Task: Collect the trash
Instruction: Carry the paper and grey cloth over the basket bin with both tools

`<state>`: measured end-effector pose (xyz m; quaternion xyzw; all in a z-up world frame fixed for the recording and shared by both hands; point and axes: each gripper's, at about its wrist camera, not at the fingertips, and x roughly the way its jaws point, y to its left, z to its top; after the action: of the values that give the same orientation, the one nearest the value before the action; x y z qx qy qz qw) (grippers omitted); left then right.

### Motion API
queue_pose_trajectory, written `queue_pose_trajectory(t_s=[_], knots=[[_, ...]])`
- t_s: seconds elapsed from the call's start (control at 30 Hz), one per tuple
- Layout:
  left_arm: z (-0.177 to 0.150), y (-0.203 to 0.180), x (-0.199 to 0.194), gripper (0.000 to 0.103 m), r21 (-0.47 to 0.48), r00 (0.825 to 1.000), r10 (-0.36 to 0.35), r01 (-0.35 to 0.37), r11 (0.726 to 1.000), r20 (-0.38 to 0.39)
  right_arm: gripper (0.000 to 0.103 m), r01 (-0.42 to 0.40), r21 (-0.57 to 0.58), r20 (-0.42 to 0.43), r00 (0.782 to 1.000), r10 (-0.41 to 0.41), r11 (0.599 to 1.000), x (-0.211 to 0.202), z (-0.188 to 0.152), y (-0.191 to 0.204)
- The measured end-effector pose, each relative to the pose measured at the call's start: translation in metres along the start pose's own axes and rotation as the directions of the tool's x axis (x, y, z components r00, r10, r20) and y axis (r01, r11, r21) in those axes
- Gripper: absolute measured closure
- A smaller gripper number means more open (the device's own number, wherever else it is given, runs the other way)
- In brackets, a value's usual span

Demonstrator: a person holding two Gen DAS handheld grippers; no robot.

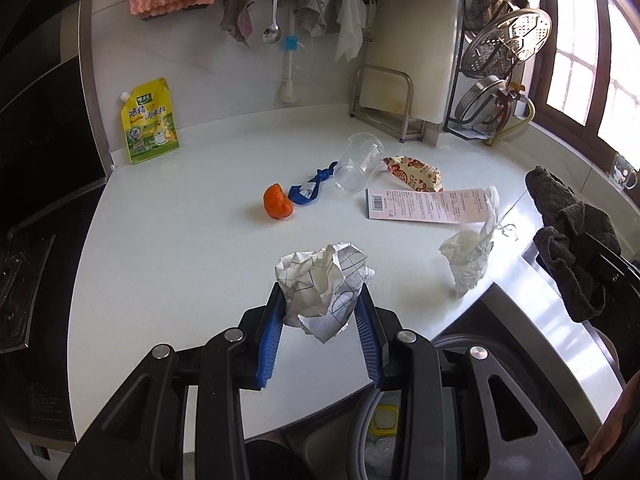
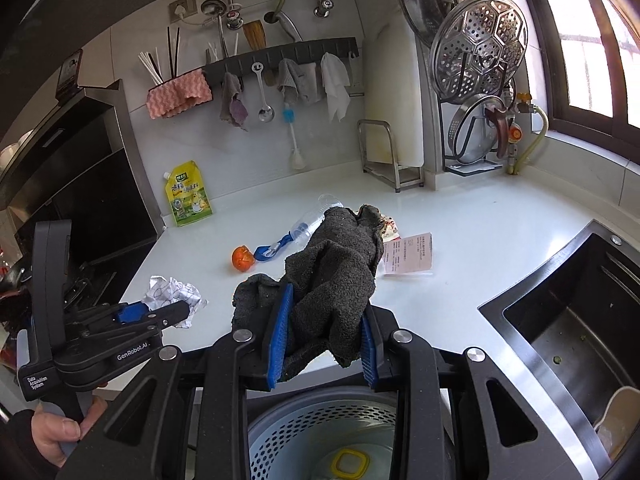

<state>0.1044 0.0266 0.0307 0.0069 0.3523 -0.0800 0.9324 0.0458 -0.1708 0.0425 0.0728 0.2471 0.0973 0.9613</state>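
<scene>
We hold a crumpled paper ball (image 1: 326, 286) between the blue pads of our left tool (image 1: 320, 316), whose jaws are closed partway onto it and pinch it near their tips. Our right tool (image 2: 324, 334) grips a dark grey cloth (image 2: 334, 276) the same way, its jaws clamped on the bunched fabric, with the loose end draped forward.

The relation that matters now is vertical: a grey perforated bin (image 2: 320, 424) sits below the front edge of the white desk (image 1: 180, 220), nearer to us than the paper. In the right wrist view it lies directly under the right tool; in the left wrist view its rim shows low and to the right of the left tool. So we judge that the paper must travel back and rightward, then be released over the opening.

More rubbish waits on the desk: an orange peel (image 1: 277, 202), a blue strap (image 1: 310, 188), a clear plastic cup (image 1: 358, 162) on its side, a snack wrapper (image 1: 416, 172), a printed label (image 1: 420, 206) and a crumpled white bag (image 1: 470, 256).
</scene>
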Motion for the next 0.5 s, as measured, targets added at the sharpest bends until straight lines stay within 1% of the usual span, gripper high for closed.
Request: queue_pose_trajectory(t_s=[0.03,0.13,0.27,0.37,0.5], knots=[[-0.002,-0.002,-0.002,0.068,0.001,1.0,-0.002,0.002,1.0,-0.002,0.074,0.001,0.002,0.003,1.0,-0.001,1.0,-0.003,-0.001,-0.001],[-0.007,-0.006,-0.008,0.068,0.008,1.0,-0.007,0.007,1.0,0.001,0.074,-0.042,0.027,0.037,0.998,0.041,0.999,-0.02,0.0,-0.002],[-0.013,-0.011,-0.017,0.068,0.008,1.0,-0.023,0.023,1.0,0.003,0.074,-0.033,0.004,0.046,0.998,0.033,0.999,-0.036,-0.006,0.004],[-0.02,-0.019,-0.023,0.068,0.019,0.999,-0.035,0.035,0.999,0.004,0.074,-0.01,-0.009,0.027,1.0,0.01,1.0,-0.044,-0.021,0.006],[-0.032,-0.029,-0.029,0.068,0.033,0.999,-0.052,0.052,0.998,-0.007,0.074,0.01,0.0,-0.023,1.0,-0.01,1.0,-0.05,-0.047,0.003]])
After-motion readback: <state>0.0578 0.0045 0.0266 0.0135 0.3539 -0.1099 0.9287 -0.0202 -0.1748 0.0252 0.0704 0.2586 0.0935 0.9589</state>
